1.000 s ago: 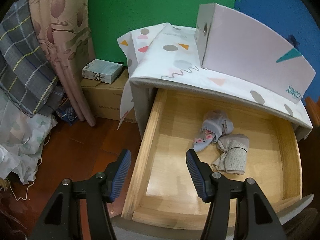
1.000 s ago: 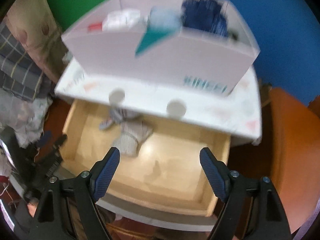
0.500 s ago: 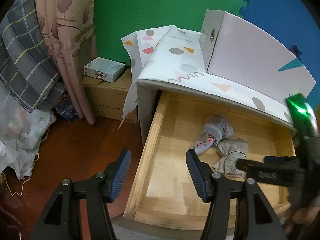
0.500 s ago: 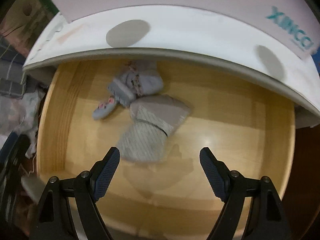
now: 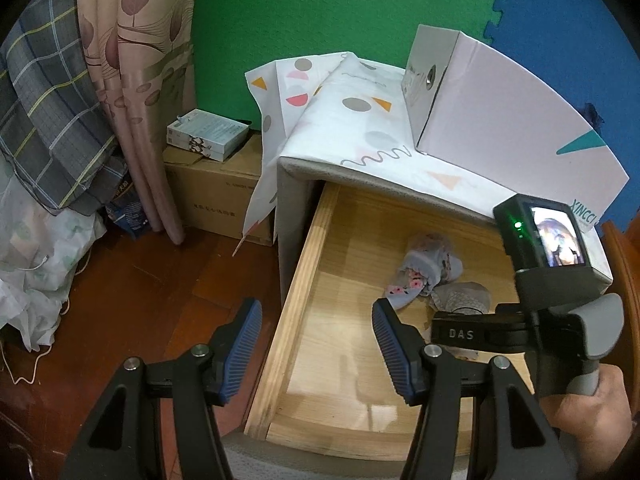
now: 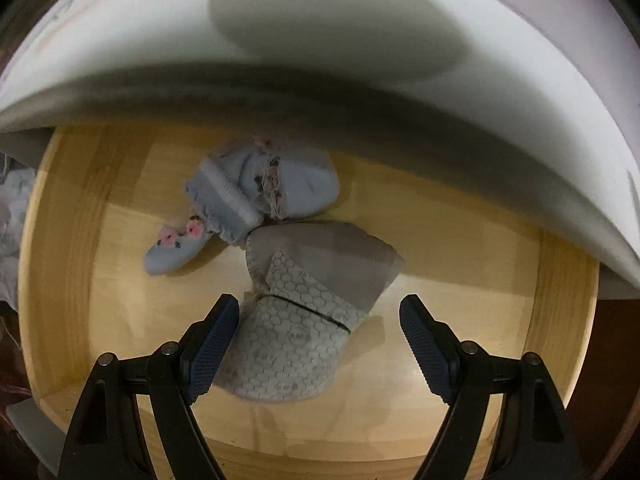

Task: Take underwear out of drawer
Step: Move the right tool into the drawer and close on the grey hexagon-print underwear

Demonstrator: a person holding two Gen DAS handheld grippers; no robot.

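Note:
The wooden drawer (image 5: 304, 280) stands pulled out. Inside lie a grey honeycomb-patterned underwear (image 6: 304, 320) and a light blue flowered one (image 6: 260, 192), touching each other. My right gripper (image 6: 320, 344) is open and low inside the drawer, its jaws to either side of the grey underwear, not closed on it. In the left wrist view the blue underwear (image 5: 428, 268) and part of the grey one (image 5: 460, 300) show, with the body of the right gripper (image 5: 520, 328) partly covering the grey one. My left gripper (image 5: 316, 344) is open and empty over the drawer's left rail.
A white box (image 5: 512, 124) stands on the patterned cloth (image 5: 352, 120) over the cabinet top (image 6: 320, 32), which overhangs the drawer's back. A cardboard box (image 5: 216, 184), curtain (image 5: 132, 60) and bags stand left on the wooden floor (image 5: 132, 280).
My right gripper has moved down and forward into the drawer, close over the grey underwear. The left gripper has shifted slightly; the right gripper's body now shows in its view.

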